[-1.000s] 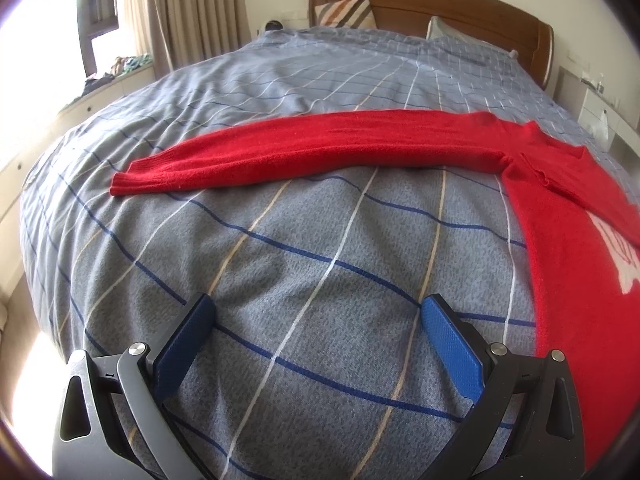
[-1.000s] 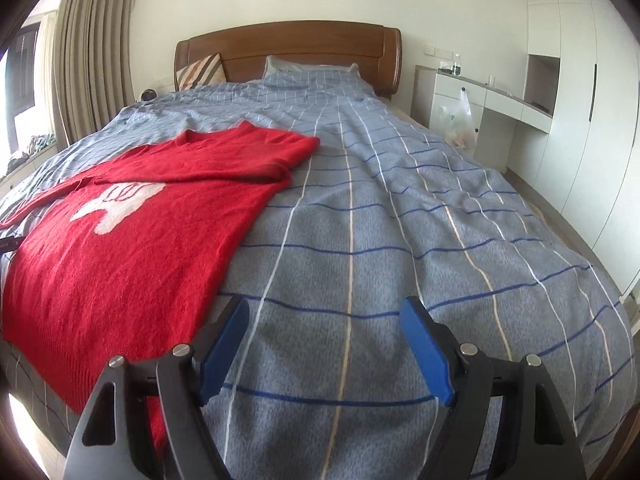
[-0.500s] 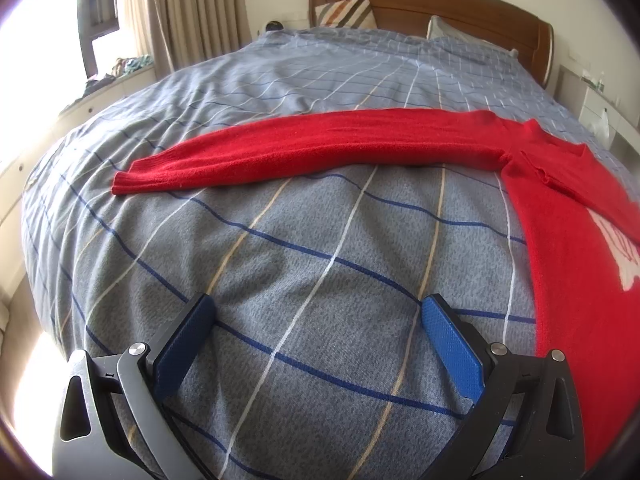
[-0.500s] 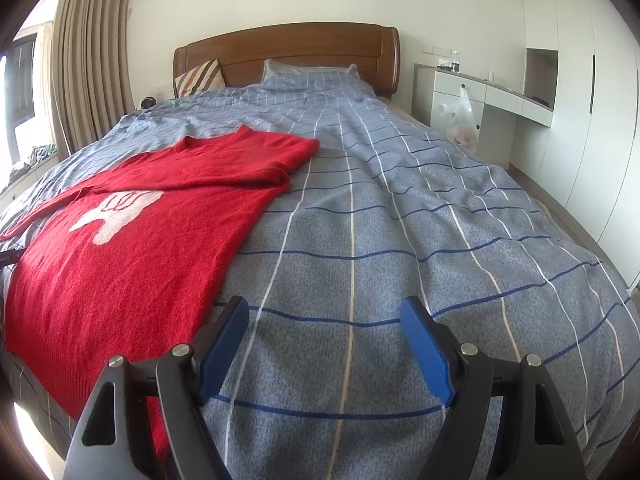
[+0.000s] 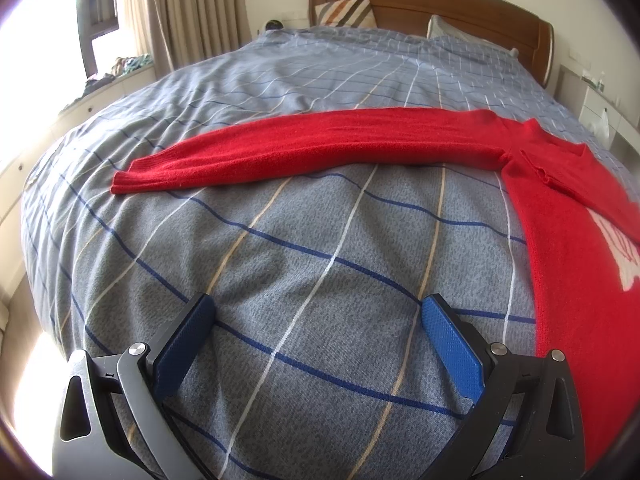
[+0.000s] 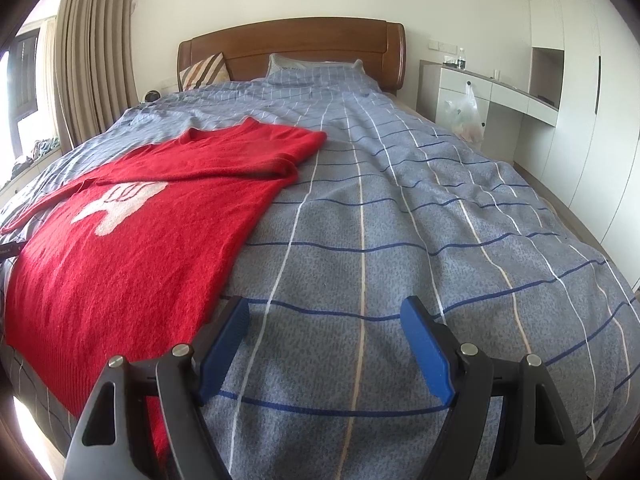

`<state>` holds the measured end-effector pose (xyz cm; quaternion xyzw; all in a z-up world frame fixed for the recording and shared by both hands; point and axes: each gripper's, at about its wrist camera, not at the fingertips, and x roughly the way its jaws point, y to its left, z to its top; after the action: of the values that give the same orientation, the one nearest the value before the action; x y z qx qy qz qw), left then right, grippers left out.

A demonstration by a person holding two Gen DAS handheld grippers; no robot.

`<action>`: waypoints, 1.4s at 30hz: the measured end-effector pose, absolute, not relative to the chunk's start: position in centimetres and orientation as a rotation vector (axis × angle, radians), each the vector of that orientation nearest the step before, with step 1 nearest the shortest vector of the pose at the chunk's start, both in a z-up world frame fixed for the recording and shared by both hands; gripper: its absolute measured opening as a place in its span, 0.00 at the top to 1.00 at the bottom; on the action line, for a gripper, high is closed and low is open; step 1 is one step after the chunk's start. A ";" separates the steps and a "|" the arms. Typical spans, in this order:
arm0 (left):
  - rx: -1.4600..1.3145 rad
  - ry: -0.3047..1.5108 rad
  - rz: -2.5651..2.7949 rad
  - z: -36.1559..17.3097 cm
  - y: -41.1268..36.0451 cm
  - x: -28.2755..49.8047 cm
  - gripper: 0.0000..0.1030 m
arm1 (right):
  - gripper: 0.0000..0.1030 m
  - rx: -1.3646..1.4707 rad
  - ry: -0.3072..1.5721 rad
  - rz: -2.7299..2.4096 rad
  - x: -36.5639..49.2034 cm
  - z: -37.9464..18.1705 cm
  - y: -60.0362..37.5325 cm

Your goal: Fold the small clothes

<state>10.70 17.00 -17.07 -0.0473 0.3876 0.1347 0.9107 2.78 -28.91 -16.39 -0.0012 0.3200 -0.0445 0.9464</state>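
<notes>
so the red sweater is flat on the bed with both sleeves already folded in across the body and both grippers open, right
Not quite. In the left wrist view one sleeve of the red sweater lies stretched straight out over the bed. Only the other is folded in. Left gripper and right gripper are open.

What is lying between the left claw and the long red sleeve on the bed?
Nothing visible. Only bare checked bedcover lies between the open left claw and the outstretched sleeve of the red sweater.
</notes>
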 end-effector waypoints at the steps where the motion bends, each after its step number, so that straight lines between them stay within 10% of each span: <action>1: -0.098 0.799 0.278 -17.1 17.0 10.7 0.00 | 0.25 -0.002 0.652 -0.090 2.8 -16.4 -28.9; 30: -0.117 0.840 0.232 -16.4 17.4 10.9 0.00 | 0.25 -0.004 0.656 -0.081 3.0 -16.6 -28.4; 42: -0.505 0.765 0.309 -10.6 34.3 10.4 0.01 | 0.25 -0.003 0.655 -0.075 3.0 -16.6 -28.3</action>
<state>10.43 34.34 -10.55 -0.2426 0.3676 0.1483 0.8855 3.04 -28.27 -16.58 -0.0014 0.3214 -0.0370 0.9462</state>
